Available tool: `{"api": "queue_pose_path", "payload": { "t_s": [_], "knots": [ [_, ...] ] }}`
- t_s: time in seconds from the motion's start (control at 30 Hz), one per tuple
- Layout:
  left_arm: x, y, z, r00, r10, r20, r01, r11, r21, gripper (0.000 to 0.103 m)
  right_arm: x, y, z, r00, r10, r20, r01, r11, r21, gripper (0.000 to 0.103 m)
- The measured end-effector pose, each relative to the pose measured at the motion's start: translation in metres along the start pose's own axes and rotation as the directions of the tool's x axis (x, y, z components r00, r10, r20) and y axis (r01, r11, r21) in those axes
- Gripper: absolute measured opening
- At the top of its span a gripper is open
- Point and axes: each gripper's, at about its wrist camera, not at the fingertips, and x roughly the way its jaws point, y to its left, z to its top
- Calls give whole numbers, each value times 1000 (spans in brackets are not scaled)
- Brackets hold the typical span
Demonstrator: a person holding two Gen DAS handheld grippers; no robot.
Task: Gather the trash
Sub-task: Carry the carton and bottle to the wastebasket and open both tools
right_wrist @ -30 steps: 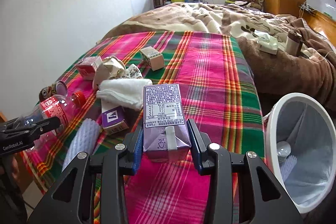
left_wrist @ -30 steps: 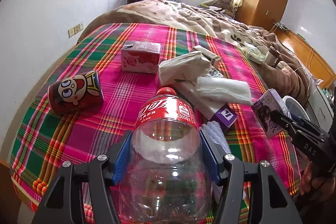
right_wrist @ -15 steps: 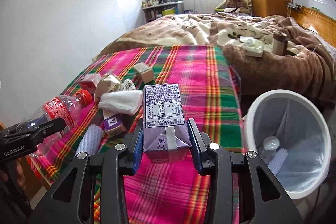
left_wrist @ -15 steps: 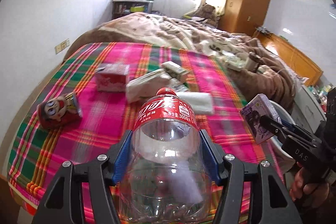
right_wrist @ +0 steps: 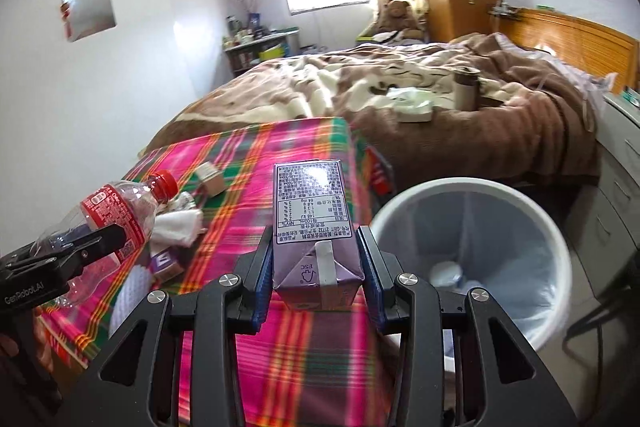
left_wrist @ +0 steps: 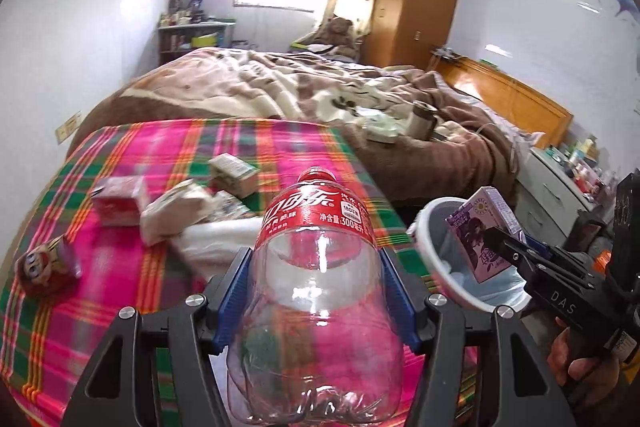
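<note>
My right claw [right_wrist: 318,269] grips the purple carton [right_wrist: 314,227], upright; the bin [right_wrist: 472,187] sits just right of it, nearer this hand. Left claw [left_wrist: 316,303] clamps the bottle [left_wrist: 316,291], cap pointing far, bin to its right.

The bedspread [left_wrist: 168,155] is a plaid of hot pink, green, orange and yellow stripes. The bottle [left_wrist: 316,291] is clear plastic with a red cap and a red label lettered in white. The drink carton [right_wrist: 314,223] is purple, with a white panel of black print and a white straw sleeve; its face in the left view shows a dark purple figure. The trash bin [right_wrist: 472,187] has a white rim and a pale blue liner. Toward the bedspread's left edge, the can [left_wrist: 44,267] is red with a cartoon face, and the small box [left_wrist: 118,199] is red and white. The blanket [left_wrist: 304,87] beyond the bedspread's far edge is brown and cream, patterned with dark spots.
</note>
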Motion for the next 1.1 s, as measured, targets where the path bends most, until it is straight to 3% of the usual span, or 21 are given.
{"api": "queue_pose_path", "payload": {
  "t_s": [0.3,0.6,1.1],
  "knots": [
    [28,-52,7,995,-97,-22,99,993,61,62,-7,-42,0,995,-97,15,96,993,76,40],
    [63,-105,12,979,-189,-72,197,973,118,62,-4,-82,-6,984,-174,-31,176,976,129,40],
    [120,-166,6,958,-220,-182,255,946,199,62,10,-124,-18,964,-235,-127,253,955,156,40]
  ]
}}
